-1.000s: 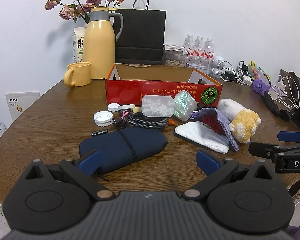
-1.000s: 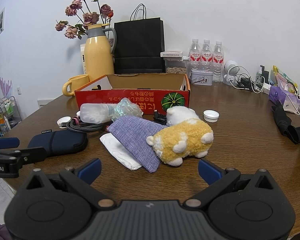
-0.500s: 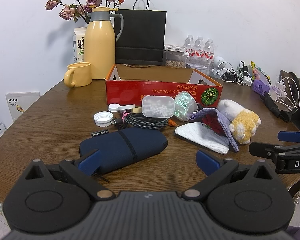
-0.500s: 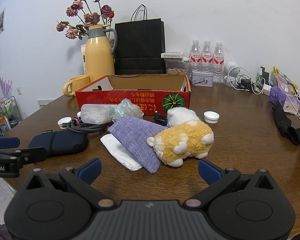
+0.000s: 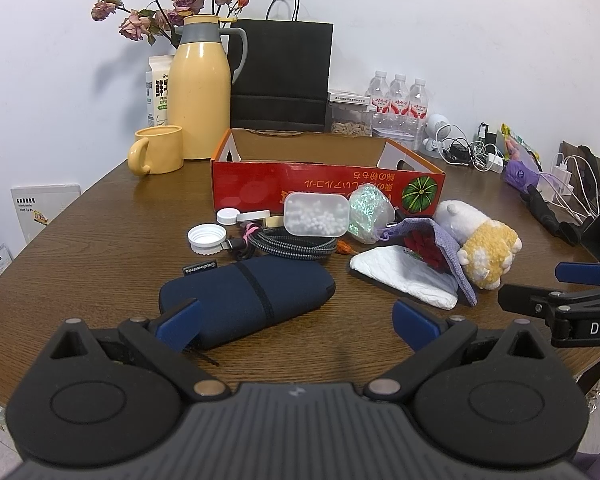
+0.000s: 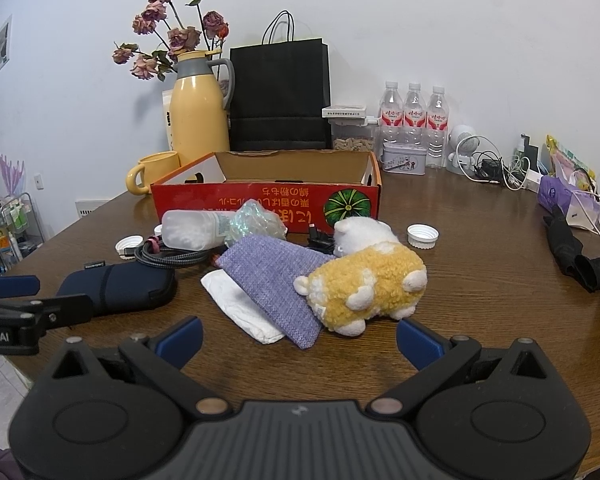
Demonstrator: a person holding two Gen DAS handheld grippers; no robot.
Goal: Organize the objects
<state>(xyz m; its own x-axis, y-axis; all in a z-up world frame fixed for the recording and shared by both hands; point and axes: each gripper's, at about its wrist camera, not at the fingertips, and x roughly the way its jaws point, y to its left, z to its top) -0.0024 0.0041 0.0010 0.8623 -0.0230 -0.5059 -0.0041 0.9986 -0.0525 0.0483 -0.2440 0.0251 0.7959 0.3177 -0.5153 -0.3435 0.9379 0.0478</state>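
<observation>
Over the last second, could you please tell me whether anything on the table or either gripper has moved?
Nothing visibly changed. The left gripper and right gripper hover open and empty at the near table edge, the left behind the navy pouch, the right behind the plush toy. The red cardboard box and the clutter before it lie as they did.

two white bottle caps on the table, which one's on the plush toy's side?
The white bottle cap lying alone just right of the plush toy. The other cap sits far left by the coiled cable.
</observation>
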